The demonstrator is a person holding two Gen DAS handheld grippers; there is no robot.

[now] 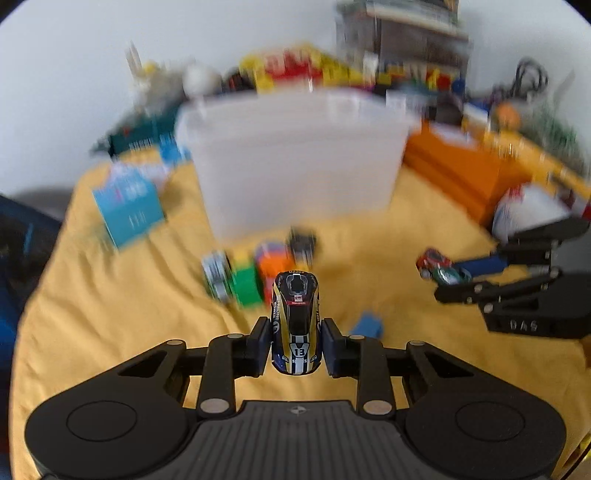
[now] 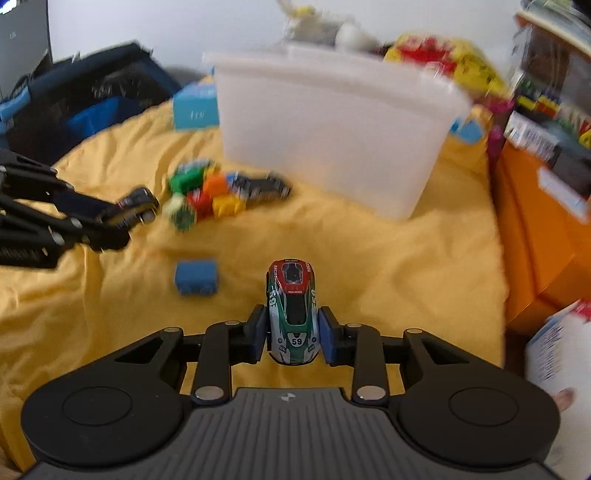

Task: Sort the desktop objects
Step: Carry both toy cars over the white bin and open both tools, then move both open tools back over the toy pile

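Yellow cloth (image 1: 110, 295) lies before the white bin (image 1: 295, 155); left fingers (image 1: 296, 341) grip the number-13 car (image 1: 295, 325), right fingers (image 2: 292, 334) grip the number-59 car (image 2: 293, 314).

Plain white wall (image 1: 74, 55) behind everything, evenly lit, no hard shadows. Work surface is covered with a wrinkled yellow cloth (image 2: 369, 258). Orange box-like unit (image 2: 535, 229) along the right edge of the cloth, clutter on top too blurred to identify. Shelf stack with books or boxes (image 1: 399, 29) against the wall at back right. Dark blue and black crate or bag (image 2: 92, 92) off the cloth's left side. Tangle of black cables (image 1: 528, 77) at the far right by the wall.
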